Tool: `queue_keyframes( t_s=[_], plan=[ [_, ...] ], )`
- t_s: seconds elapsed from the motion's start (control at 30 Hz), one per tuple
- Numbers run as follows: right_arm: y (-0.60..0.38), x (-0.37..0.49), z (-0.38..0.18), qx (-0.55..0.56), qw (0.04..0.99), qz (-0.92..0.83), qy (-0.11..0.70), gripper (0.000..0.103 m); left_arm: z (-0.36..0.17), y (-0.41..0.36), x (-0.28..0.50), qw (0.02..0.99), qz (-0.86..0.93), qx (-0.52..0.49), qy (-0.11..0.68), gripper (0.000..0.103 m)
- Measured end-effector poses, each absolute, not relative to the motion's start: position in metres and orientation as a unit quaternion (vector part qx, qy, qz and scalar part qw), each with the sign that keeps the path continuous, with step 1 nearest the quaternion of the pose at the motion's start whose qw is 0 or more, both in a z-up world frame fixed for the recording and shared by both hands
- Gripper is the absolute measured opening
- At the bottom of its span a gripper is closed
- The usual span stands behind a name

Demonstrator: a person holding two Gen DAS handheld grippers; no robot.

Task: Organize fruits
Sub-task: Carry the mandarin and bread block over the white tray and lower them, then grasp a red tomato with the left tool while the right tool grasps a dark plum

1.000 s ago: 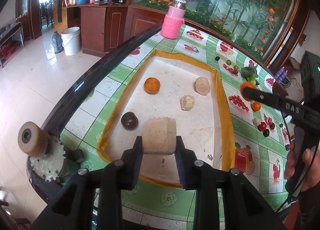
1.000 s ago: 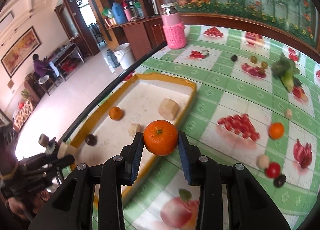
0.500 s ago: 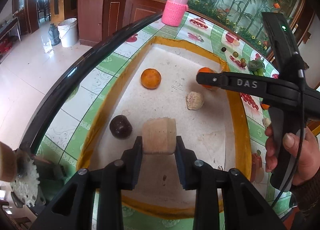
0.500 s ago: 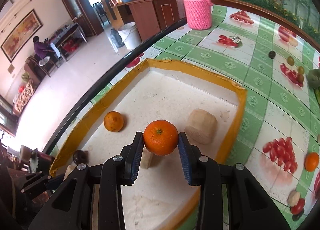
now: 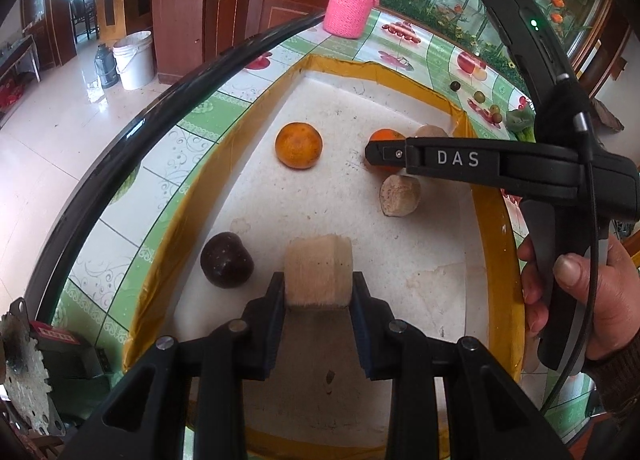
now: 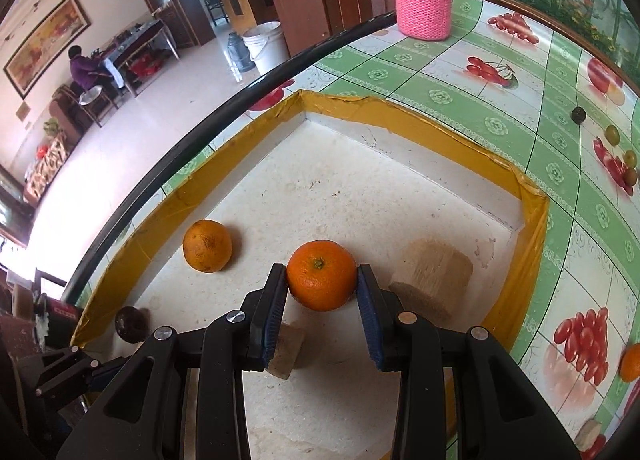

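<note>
Right wrist: two oranges (image 6: 321,281), tray (image 6: 532,228).

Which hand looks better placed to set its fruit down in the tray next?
Probably the right. Its tongs hold the orange low over open tray floor. The left tongs grip a beige chunk that looks higher up.

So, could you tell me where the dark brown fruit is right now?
The dark brown fruit lies in the yellow-rimmed tray near its left rim, just left of the beige block held by the left gripper.
</note>
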State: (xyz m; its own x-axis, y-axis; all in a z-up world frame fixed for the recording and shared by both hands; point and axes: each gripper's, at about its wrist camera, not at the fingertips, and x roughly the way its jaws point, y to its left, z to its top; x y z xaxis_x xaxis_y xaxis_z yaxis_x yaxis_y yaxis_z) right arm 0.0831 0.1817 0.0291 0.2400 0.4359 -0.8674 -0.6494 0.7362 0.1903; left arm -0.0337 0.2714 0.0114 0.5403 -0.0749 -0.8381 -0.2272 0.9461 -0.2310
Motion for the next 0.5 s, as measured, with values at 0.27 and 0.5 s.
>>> queue_keyframes(
  t_s=[0.27, 0.5],
  plan=[
    [0.182, 0.080, 0.031, -0.119, 0.782, 0.342, 0.507, 0.036, 0.012, 0.270, -0.034, 0.861, 0.049, -0.155, 0.482, 0.035],
    [0.173, 0.068, 0.040, -0.128, 0.792, 0.331, 0.497, 0.043, 0.019, 0.269, -0.043, 0.864, 0.060, -0.148, 0.477, 0.046]
  ],
)
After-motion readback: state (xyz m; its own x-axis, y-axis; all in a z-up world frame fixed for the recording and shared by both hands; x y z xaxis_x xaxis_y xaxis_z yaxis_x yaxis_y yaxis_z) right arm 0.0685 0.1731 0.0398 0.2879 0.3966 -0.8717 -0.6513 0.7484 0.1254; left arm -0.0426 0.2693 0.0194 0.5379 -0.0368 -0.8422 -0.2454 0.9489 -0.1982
